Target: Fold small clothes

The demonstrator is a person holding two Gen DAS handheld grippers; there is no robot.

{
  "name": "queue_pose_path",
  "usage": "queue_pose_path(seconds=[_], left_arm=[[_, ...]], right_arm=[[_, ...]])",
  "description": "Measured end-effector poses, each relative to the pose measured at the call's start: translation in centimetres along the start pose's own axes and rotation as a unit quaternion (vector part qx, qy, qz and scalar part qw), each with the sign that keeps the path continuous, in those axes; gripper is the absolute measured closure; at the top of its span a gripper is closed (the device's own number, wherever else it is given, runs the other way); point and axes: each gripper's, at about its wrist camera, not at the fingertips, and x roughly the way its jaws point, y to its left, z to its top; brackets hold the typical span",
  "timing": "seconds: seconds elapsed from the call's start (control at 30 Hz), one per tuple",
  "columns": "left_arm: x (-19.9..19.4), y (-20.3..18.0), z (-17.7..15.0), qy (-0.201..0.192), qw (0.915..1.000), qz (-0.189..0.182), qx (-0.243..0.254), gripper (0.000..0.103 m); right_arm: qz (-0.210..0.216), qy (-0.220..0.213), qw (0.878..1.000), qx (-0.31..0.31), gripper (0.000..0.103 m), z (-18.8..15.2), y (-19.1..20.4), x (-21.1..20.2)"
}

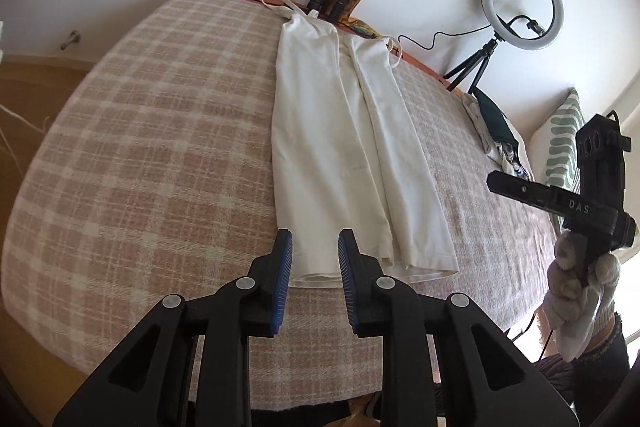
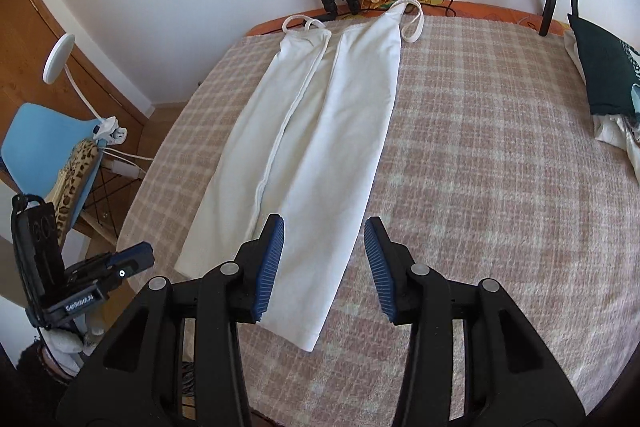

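The white strappy top (image 1: 344, 151) lies lengthwise on the checked bed blanket (image 1: 160, 147), both long sides folded in toward the middle, straps at the far edge by the wall. The left gripper (image 1: 315, 251) hovers over the near hem, fingers (image 1: 283, 267) parted and grasping nothing. The right gripper (image 2: 324, 239) hangs over the hem's right corner, fingers (image 2: 270, 263) spread wide and empty, the left pad above the cloth, the right one above bare blanket.
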Motion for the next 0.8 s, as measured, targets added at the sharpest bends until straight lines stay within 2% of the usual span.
queue_pose_path(seconds=[0.17, 0.3, 0.63, 0.7, 0.73, 0.77, 0.8], left_arm=[[2.2, 1.6, -0.3, 0.041, 0.9984, -0.018, -0.034, 0.081], [3.2, 2.0, -1.2, 0.07, 0.9953, -0.042, -0.052, 0.081], [3.2, 2.2, -1.6, 0.065, 0.9922, -0.08, -0.071, 0.084], [3.2, 2.0, -1.5, 0.061, 0.9932, -0.075, -0.064, 0.085], [3.2, 2.0, -1.5, 0.059, 0.9937, -0.074, -0.061, 0.088], [3.2, 1.9, -1.5, 0.057, 0.9941, -0.071, -0.058, 0.093], [3.2, 1.9, -1.5, 0.055, 0.9948, -0.067, -0.054, 0.094]], right_arm=[[0.018, 0.032, 0.999, 0.02, 0.059, -3.5, -0.5, 1.9], [0.058, 0.056, 0.995, 0.054, 0.059, -4.8, -1.8, 3.7], [0.124, 0.058, 0.987, 0.079, 0.059, -4.9, -3.1, 4.9], [0.124, 0.063, 0.988, 0.072, 0.068, -4.8, -2.9, 5.2], [0.123, 0.069, 0.988, 0.069, 0.081, -4.9, -2.9, 5.5], [0.12, 0.07, 0.988, 0.067, 0.089, -5.0, -2.1, 6.0], [0.122, 0.07, 0.988, 0.067, 0.091, -5.0, -2.2, 6.1]])
